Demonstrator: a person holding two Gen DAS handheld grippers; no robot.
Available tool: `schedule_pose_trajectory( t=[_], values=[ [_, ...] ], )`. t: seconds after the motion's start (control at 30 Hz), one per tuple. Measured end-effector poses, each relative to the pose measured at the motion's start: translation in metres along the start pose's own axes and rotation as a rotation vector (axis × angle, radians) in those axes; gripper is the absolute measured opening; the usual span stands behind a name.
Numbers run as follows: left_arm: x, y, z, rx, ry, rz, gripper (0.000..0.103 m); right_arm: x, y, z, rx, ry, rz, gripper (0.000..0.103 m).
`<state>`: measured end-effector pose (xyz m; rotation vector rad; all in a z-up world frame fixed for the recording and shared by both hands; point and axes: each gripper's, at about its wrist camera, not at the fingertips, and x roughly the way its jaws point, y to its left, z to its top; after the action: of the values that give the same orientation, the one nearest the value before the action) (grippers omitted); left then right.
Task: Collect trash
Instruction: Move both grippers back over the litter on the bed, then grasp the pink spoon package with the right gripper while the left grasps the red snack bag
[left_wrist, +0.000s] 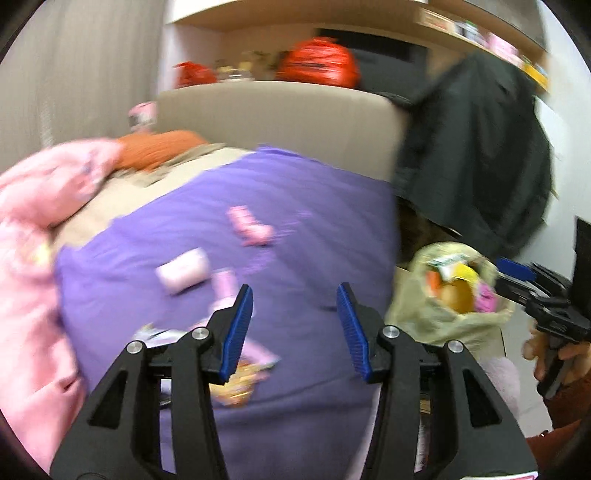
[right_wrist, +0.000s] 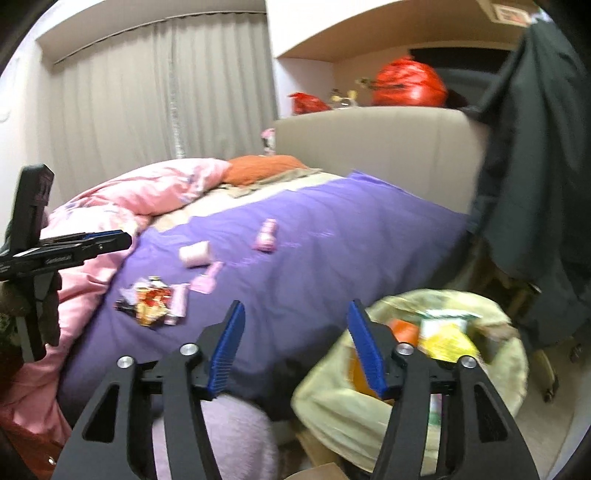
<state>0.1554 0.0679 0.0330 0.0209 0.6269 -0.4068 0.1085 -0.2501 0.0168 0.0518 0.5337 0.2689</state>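
Note:
Trash lies on a purple blanket (right_wrist: 332, 240): a pale pink roll (right_wrist: 195, 253), a pink packet (right_wrist: 266, 236), a flat pink piece (right_wrist: 207, 280) and a heap of colourful wrappers (right_wrist: 149, 299). A yellowish trash bag (right_wrist: 369, 406) stands beside the bed, open and holding packaging. My right gripper (right_wrist: 296, 306) is open and empty over the blanket's near edge, left of the bag. My left gripper (left_wrist: 294, 291) is open and empty above the blanket, with the wrappers (left_wrist: 236, 387) behind its left finger and the roll (left_wrist: 183, 273) ahead. The bag (left_wrist: 424, 306) is to its right.
A pink quilt (right_wrist: 129, 199) is bunched on the bed's left side, with an orange pillow (right_wrist: 262, 166) by the beige headboard (right_wrist: 369, 140). A dark jacket (right_wrist: 535, 166) hangs at the right, above the bag. Red bags (right_wrist: 406, 83) sit on the shelf behind. The picture is motion-blurred.

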Motion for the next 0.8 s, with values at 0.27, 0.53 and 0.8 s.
schedule_pose_trajectory(
  t=[0.27,0.53,0.8],
  values=[
    [-0.012,0.121,-0.026,-0.238,0.021,0.083,0.051,0.044,0.067,0.010,-0.056,0.054,0.097,0.060],
    [0.011,0.157,-0.053,-0.294,0.058,0.077,0.052,0.107,0.142,-0.006,-0.151,0.178,0.207,0.062],
    [0.010,0.169,-0.056,-0.343,0.032,0.094,0.052,0.174,0.163,-0.004,-0.154,0.217,0.153,0.060]
  ],
)
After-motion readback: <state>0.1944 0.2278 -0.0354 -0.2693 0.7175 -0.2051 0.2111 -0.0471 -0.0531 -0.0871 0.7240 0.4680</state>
